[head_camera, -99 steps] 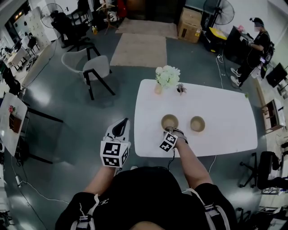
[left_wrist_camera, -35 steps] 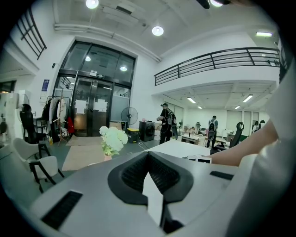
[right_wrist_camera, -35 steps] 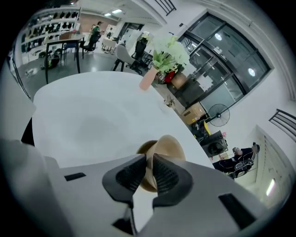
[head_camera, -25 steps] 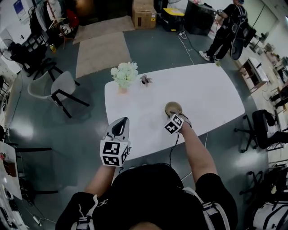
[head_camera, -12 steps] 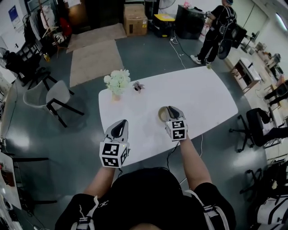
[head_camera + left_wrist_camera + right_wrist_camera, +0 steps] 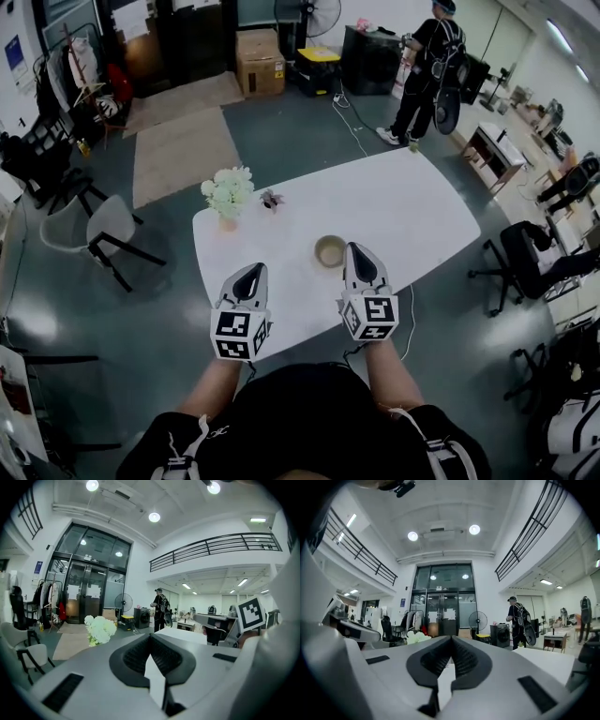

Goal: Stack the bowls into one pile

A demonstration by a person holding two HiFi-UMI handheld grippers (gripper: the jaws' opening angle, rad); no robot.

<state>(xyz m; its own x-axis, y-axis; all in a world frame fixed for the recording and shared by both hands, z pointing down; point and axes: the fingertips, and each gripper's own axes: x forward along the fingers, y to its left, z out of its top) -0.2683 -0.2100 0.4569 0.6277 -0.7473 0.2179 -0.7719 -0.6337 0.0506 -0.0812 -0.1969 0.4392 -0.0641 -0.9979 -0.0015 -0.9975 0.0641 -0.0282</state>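
Note:
One tan pile of bowls (image 6: 329, 250) sits on the white table (image 6: 412, 211), towards its near edge. My right gripper (image 6: 357, 249) hovers just right of the pile and nearer to me, clear of it, shut and empty. My left gripper (image 6: 250, 269) hangs over the table's near left edge, also shut with nothing in it. In the left gripper view the jaws (image 6: 150, 637) meet at their tips and point level across the room. In the right gripper view the jaws (image 6: 451, 638) are also closed together. Neither gripper view shows the bowls.
A vase of white flowers (image 6: 228, 194) and a small plant (image 6: 271, 199) stand at the table's far left. A grey chair (image 6: 98, 234) is on the floor to the left and a black office chair (image 6: 525, 258) to the right. A person (image 6: 427, 56) stands far behind.
My right gripper has come off the bowl pile, risen and drawn back towards me, turning level with its jaws shut. The left gripper has shifted slightly.

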